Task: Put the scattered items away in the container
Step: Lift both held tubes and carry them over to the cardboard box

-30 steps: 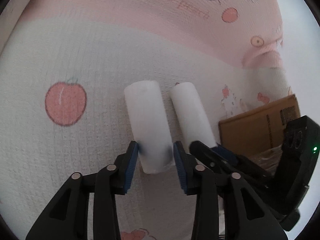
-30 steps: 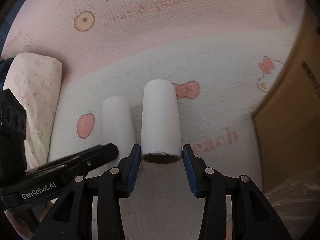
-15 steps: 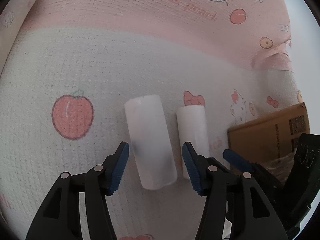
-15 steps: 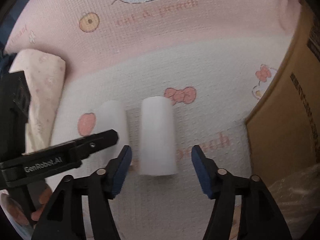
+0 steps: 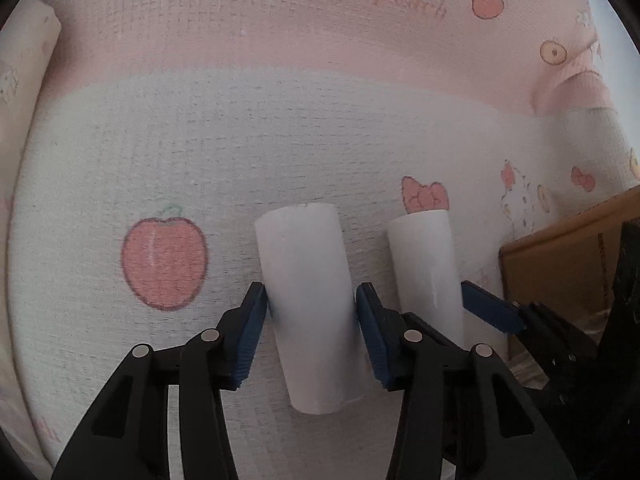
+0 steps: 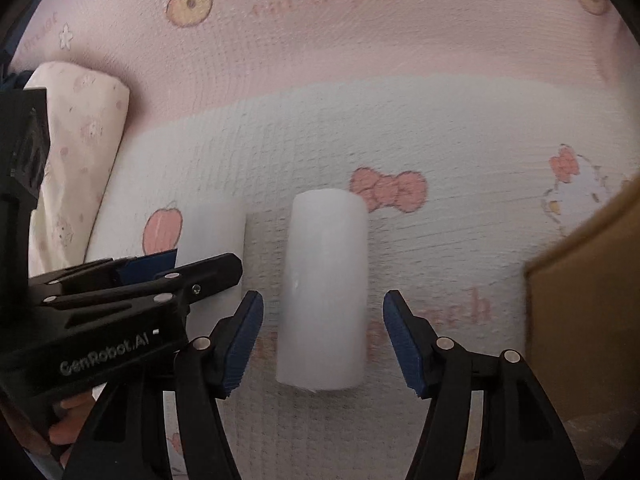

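Note:
Two white rolls lie side by side on a pink and white cartoon-print sheet (image 5: 240, 152). My left gripper (image 5: 310, 294) straddles the left roll (image 5: 308, 300); its jaws are closing and both blue pads touch the roll's sides. The right roll (image 5: 424, 264) lies just beyond it. In the right wrist view my right gripper (image 6: 323, 296) stands open around the right roll (image 6: 324, 292), with a clear gap on each side. The left roll (image 6: 212, 232) shows partly behind the left gripper's fingers (image 6: 200, 268). A brown cardboard box (image 6: 588, 300) stands to the right.
A pale printed pillow (image 6: 76, 160) lies at the left edge of the sheet. The cardboard box (image 5: 560, 272) sits close to the right roll. A person's hand (image 6: 68, 412) holds the left gripper's handle. The two grippers work close together.
The right jaws opened off the right roll, which now rests on the sheet. The left jaws spread wide, then came back in against the left roll.

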Motion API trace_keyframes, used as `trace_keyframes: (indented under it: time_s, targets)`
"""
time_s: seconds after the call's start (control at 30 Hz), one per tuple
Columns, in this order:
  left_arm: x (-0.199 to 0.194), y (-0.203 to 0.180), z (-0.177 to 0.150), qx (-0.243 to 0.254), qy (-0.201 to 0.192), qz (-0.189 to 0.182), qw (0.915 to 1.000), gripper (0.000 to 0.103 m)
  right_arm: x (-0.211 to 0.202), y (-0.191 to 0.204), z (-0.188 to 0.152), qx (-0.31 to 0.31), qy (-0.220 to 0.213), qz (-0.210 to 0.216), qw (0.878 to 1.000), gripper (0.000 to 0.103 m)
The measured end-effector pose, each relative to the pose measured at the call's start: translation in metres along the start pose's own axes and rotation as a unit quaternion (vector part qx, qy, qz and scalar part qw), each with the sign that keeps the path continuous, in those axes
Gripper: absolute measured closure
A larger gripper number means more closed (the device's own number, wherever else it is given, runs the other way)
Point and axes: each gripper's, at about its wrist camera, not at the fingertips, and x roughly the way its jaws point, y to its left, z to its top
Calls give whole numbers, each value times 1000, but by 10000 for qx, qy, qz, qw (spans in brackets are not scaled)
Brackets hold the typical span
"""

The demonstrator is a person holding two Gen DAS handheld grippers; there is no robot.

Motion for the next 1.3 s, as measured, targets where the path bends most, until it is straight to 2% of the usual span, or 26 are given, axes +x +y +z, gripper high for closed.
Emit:
trace_keyframes:
  time_s: [0.13,0.3,0.33,0.37,0.4,0.43,0.6,0.77,0.9,1.13,1.3]
  targets:
    - [-2,12,-2,-34,11,-161,9999,53,8,-2,3,46,86,34,9999,43]
    - [4,33,-4,-465,25,-587,9972,53,13,-1,5,-70,78,-49,9999,43]
    - [3,35,-5,-522,-2,-630,9967,56,14,0,4,-76,76,-81,9999,45]
    - [2,38,-6,-544,-9,-675,9962,56,14,-1,4,-68,31,-116,9999,52]
    - [1,39,-7,-535,-7,-695,9961,56,13,-1,4,-51,-21,-144,9999,59]
    - [0,41,-8,-540,-27,-706,9960,56,12,-4,4,1,-29,-101,9999,60]
    - [-6,47,-15,-558,-132,-773,9954,56,7,-24,4,597,2,366,9975,60]
    - [-6,39,-20,-458,-142,-761,9960,56,-7,-30,0,662,-108,269,9974,60]
    - [-17,36,-21,-386,-280,-815,9955,56,-20,-21,2,474,-271,233,9982,60]
    - [-56,22,-25,30,-700,-548,9960,56,-69,15,9,-271,-822,180,9961,60]
    - [-94,17,-30,87,-1011,-658,9927,56,-107,33,4,-669,-1187,-68,9906,60]
